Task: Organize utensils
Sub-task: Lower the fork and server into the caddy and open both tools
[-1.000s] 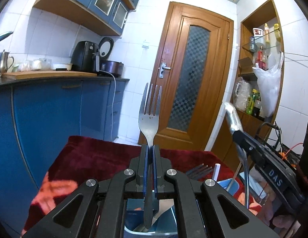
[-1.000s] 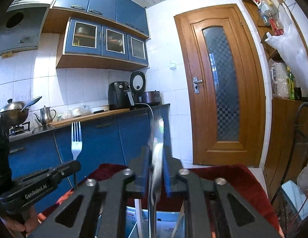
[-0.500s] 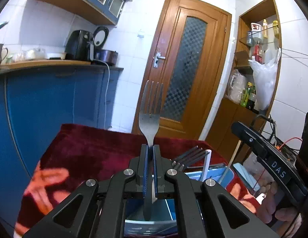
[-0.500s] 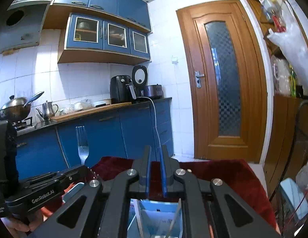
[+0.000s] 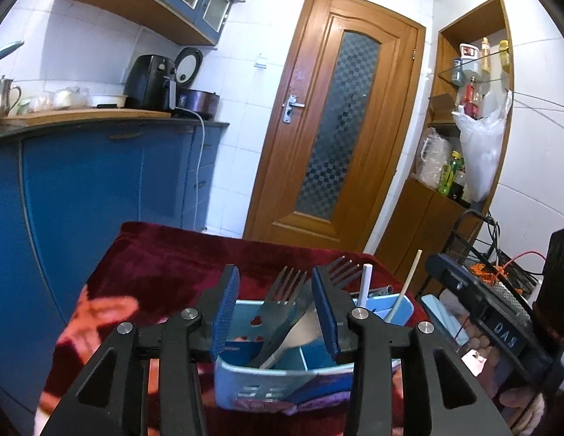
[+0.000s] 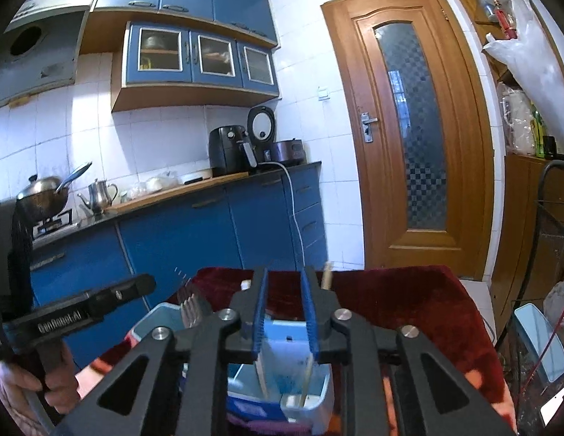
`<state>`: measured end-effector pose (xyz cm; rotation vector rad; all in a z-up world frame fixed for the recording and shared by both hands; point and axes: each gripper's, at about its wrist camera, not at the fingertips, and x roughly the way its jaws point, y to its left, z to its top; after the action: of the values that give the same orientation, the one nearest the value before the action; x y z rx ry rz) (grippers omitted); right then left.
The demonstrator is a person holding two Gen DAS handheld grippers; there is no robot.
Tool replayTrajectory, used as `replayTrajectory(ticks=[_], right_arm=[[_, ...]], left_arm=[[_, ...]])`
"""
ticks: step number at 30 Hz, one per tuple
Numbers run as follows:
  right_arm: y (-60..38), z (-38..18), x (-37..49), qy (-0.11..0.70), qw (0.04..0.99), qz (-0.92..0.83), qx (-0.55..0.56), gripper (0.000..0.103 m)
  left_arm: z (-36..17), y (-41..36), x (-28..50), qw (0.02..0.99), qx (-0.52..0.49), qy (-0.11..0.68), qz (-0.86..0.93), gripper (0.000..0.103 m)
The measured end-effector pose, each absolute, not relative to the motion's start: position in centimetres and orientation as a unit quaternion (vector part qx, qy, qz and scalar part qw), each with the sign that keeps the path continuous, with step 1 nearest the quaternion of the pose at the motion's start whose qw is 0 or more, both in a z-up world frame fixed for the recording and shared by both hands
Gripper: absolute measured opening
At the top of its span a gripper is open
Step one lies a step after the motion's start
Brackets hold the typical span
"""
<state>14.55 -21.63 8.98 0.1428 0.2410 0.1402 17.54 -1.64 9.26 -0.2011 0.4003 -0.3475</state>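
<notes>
A light-blue utensil holder (image 5: 267, 381) stands on a dark red cloth (image 5: 165, 254). A steel fork (image 5: 282, 292) leans in it, tines up, between the blue pads of my left gripper (image 5: 274, 276). Those jaws are opening and do not touch the fork. More forks (image 5: 340, 269), a white stick (image 5: 365, 283) and a wooden chopstick (image 5: 409, 279) stand in the compartments behind. My right gripper (image 6: 285, 272) hovers over the holder (image 6: 162, 321), its jaws opening with nothing between them. Fork tines (image 6: 189, 303) and the chopstick (image 6: 327, 274) show beside it.
Blue kitchen cabinets (image 5: 82, 189) run along the left, with a wooden door (image 5: 336, 127) ahead. A wire rack with cables (image 5: 500, 265) stands at the right. A hand (image 6: 24, 381) holds the left gripper's handle at the cloth's left edge.
My left gripper has let go of the fork, which has dropped into the holder. The utensil held in the right gripper a second ago is gone, and both jaws have spread apart.
</notes>
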Motion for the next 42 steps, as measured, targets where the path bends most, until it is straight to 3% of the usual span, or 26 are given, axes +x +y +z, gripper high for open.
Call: replayTrajectory(ticks=[7,19,20,22,31,42], right_arm=[[-20.0,7.6,14.5,0.139,0.986,0.078,0.038,0.03],[-18.6,6.8,17.7,0.179,0.982,0.065,0.012,0.03],[-18.5,6.8,18.0,0.179,0.982,0.062,0.013,0.027],[-18.6,6.9,18.2,0.176,0.982,0.061,0.015,0.012],[-19.6,11.5,18.5,0.115,0.993,0.01,0.01,0.009],[-20.9,18.7,13.0,0.023,0.999,0.011,0.04,0.009]], left_arm=[[9.2,-0.4,16.1,0.969,-0.07,0.203,-0.121,0.043],[6.9,2.6,16.7,0.971,-0.089,0.203,-0.087,0.043],[6.8,2.6,16.8,0.971,-0.09,0.204,-0.089,0.043],[6.5,2.6,16.9,0.971,-0.088,0.206,-0.09,0.043],[5.9,2.6,17.1,0.972,-0.084,0.2,-0.086,0.043],[5.4,2.2,17.0,0.973,-0.079,0.199,-0.09,0.043]])
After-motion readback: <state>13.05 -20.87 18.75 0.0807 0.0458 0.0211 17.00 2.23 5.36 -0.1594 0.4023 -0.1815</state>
